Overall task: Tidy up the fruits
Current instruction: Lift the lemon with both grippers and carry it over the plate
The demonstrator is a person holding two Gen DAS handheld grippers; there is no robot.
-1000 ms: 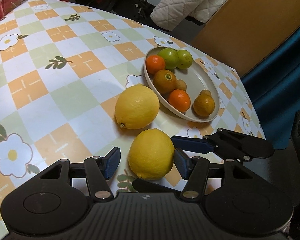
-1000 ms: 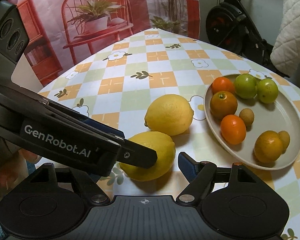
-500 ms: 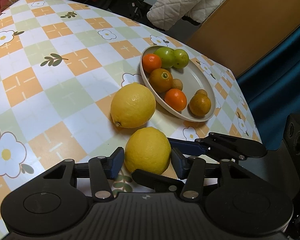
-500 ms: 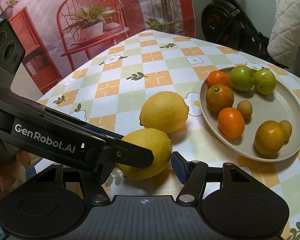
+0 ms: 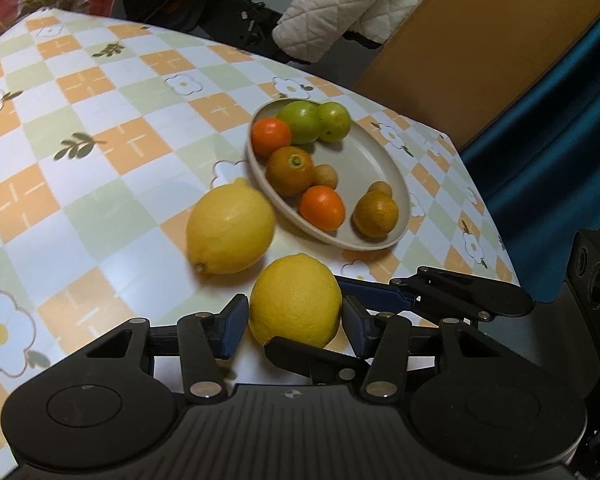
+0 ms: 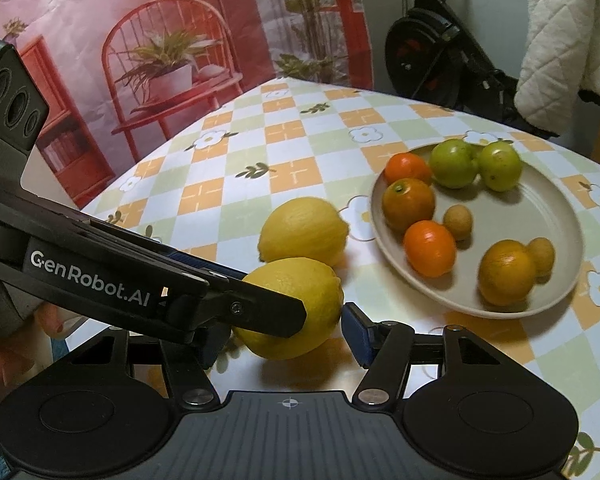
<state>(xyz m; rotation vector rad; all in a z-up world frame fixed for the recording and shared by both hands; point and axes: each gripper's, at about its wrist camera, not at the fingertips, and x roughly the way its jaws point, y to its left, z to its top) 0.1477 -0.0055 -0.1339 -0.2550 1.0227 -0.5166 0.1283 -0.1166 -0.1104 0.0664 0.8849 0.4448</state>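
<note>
Two lemons lie on the checked tablecloth. The near lemon sits between the pads of both grippers. My left gripper has closed its blue pads against the lemon's sides. My right gripper straddles the same lemon from the other side, its right pad just beside the peel; its left pad is hidden behind the left gripper's finger. The second lemon lies just beyond. A beige plate holds several small oranges and green fruits.
The table edge runs just right of the plate, with a blue curtain beyond. An exercise bike and a quilted white cloth stand behind the table. A red backdrop hangs at the left.
Both grippers have narrowed around the near lemon. The left pads have come in against it, and the views have shifted closer and slightly higher over the table.
</note>
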